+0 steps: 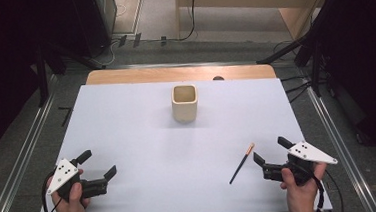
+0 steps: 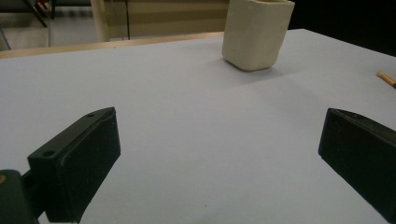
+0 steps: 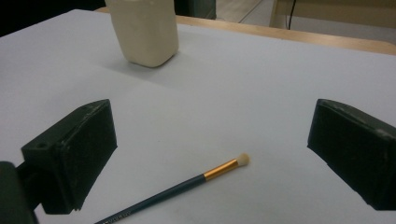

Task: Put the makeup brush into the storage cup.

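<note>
A cream square cup stands upright on the white table top, toward the back middle. A thin dark brush with a gold ferrule and pale tip lies at the front right. My right gripper is open just right of the brush; in the right gripper view the brush lies between the jaws, low in frame, with the cup beyond. My left gripper is open at the front left, nothing between its jaws. The cup and the brush's tip appear in the left gripper view.
A wooden strip runs along the table's far edge. Metal rails flank the table on both sides. Cables and dark stands lie on the floor behind. Open white surface lies between the grippers and the cup.
</note>
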A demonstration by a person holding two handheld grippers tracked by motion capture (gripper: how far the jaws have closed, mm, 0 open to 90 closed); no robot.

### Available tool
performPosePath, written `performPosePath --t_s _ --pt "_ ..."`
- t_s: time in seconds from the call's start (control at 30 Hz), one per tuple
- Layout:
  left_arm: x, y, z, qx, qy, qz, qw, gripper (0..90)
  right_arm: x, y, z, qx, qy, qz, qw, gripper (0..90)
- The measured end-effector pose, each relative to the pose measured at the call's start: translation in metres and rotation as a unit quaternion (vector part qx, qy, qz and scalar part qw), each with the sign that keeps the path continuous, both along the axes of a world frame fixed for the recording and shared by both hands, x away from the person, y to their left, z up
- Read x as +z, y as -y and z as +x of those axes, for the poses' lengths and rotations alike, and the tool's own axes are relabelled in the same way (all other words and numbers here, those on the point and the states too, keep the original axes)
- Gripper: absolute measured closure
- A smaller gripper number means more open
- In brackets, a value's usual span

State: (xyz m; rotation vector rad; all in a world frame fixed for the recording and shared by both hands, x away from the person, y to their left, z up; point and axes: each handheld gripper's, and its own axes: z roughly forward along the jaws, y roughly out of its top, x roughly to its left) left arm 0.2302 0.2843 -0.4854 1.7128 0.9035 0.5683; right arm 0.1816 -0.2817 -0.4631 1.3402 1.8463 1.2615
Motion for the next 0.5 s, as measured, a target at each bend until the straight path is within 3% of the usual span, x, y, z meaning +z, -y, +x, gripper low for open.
performPosePath --t_s 0.2,0.27,0.33,0.5 --pt "0.000 0.000 0.000 0.001 0.000 0.000 1.0000 0.0 0.003 -0.010 0.009 0.004 -0.021 -0.012 0.9997 3.2" --pt "0.000 -0.001 -0.001 0.002 0.000 -0.001 1.0000 0.0 0.004 -0.015 0.016 0.010 -0.039 -0.025 0.9989 3.6" --pt "0.000 -0.001 -0.001 0.003 0.000 -0.002 1.0000 0.0 0.004 -0.016 0.018 0.012 -0.042 -0.025 0.9987 3.6" --pt "-0.001 -0.001 -0.001 0.003 -0.001 -0.001 1.0000 0.0 0.001 -0.020 0.028 0.018 -0.072 -0.031 0.9967 3.9"
